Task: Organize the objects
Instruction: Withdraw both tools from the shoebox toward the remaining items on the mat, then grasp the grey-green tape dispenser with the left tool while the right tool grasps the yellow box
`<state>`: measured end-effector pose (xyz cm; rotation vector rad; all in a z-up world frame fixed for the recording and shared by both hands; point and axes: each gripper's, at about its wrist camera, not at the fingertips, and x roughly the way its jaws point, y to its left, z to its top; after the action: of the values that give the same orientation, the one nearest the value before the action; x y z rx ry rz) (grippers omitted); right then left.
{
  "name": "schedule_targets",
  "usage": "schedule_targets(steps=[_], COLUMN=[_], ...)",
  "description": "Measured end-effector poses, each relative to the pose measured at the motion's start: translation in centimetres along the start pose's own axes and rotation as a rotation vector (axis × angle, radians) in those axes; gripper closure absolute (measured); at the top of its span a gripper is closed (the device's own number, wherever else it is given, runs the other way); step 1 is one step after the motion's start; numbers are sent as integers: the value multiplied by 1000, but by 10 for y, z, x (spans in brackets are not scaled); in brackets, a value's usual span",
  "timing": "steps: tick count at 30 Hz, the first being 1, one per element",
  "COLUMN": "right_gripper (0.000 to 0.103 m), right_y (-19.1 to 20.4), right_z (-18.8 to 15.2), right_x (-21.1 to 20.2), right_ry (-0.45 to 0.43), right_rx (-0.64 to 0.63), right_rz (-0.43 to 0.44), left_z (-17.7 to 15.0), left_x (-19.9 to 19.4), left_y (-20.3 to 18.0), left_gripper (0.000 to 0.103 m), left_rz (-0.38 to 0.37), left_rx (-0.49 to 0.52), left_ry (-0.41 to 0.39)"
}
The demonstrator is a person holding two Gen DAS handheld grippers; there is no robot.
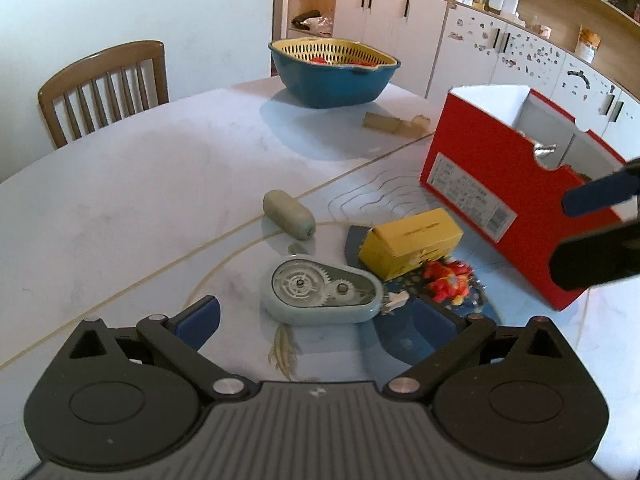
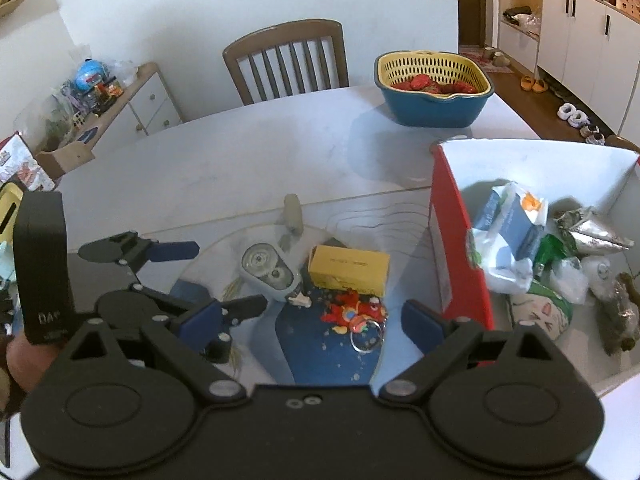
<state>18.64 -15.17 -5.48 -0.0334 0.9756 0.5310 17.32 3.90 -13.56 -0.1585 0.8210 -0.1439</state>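
A pale blue correction-tape dispenser (image 1: pixel 320 296) (image 2: pixel 270 272) with clear gears lies on the table between the spread fingers of my open left gripper (image 1: pixel 316 320) (image 2: pixel 230 274); it is not gripped. Right of it lie a yellow carton (image 1: pixel 412 240) (image 2: pixel 348 270) and a red keychain toy (image 1: pixel 446 284) (image 2: pixel 352 312). A grey capsule-shaped case (image 1: pixel 288 214) (image 2: pixel 292 216) rests farther back. My right gripper (image 2: pixel 312 322) (image 1: pixel 576 232) hovers open above the keychain, empty. To the right stands an open red box (image 1: pixel 516 200) (image 2: pixel 456 240) holding several packets.
A blue bowl with a yellow strainer (image 1: pixel 332 72) (image 2: pixel 434 88) of red fruit sits at the table's far side. A cardboard scrap (image 1: pixel 394 122) lies near it. A wooden chair (image 1: pixel 104 88) (image 2: pixel 286 60) stands behind the table, and cabinets line the right wall.
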Motion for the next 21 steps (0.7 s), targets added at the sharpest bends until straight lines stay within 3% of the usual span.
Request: schedule_targets(steps=[15, 21], right_gripper=[8, 8], right_y=[4, 1], right_z=[21, 24], right_x=[68, 93], right_ry=[73, 99], right_rx=[38, 76], right_rz=[-101, -161], left_z=[1, 4], left_x=[38, 45], left_y=[18, 20], left_gripper=[0, 0], left_rz=[-93, -126], left_rx=[69, 132], left_ry=[40, 18])
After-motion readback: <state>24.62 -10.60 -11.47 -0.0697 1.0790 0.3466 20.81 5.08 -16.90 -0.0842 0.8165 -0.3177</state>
